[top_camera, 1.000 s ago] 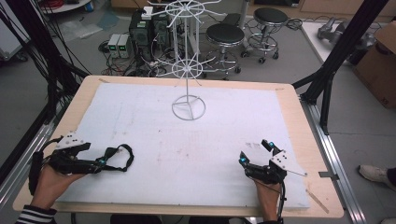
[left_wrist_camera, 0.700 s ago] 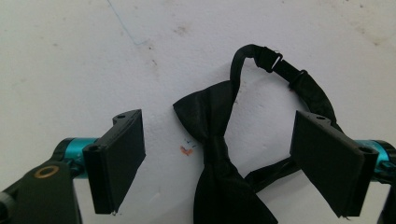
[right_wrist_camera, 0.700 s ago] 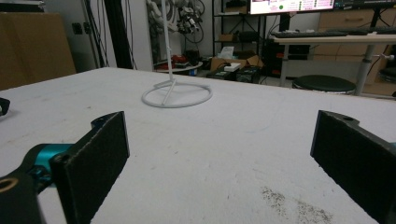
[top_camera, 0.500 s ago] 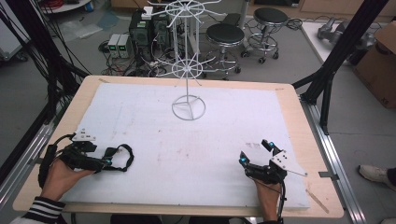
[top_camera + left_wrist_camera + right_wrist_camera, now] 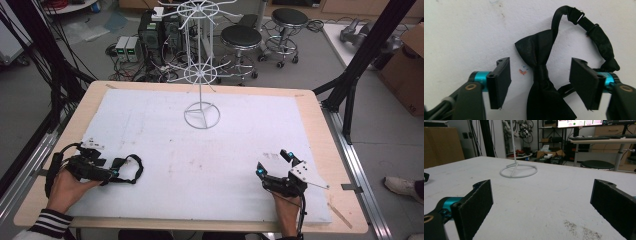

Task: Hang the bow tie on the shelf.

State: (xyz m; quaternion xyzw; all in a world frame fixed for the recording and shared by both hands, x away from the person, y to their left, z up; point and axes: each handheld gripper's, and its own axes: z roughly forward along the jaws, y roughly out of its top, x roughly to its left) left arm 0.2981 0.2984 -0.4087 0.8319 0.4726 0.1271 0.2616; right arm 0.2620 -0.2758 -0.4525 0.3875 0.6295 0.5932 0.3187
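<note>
bow tie [image 5: 541, 75] of black satin lies flat on the white-covered worktop [image 5: 200, 165] near its front left corner, its strap [image 5: 596, 37] looping away to one side, and the knot sits between the two jaws of the left tool [image 5: 540, 83]. those jaws have just been closing around it, yet in the left gripper view both pads stand clear of the cloth, so nothing is gripped yet. in the high view the left tool [image 5: 92, 169] rests low on the worktop with the person's left hand [image 5: 67, 185] behind it. to do this pinch well, i judge the pads should meet on the narrow knot rather than on a floppy wing, with the tips kept low against the foam so the fabric does not slide out from under them, and the strap kept out from between the pads. the right tool [image 5: 275, 167] waits near the front right edge with its jaws wide apart and holding nothing, well away from the tie. farther back stands a white wire display stand [image 5: 201, 75], its ring base [image 5: 518, 171] resting on the worktop, likely where the tie will hang.
</note>
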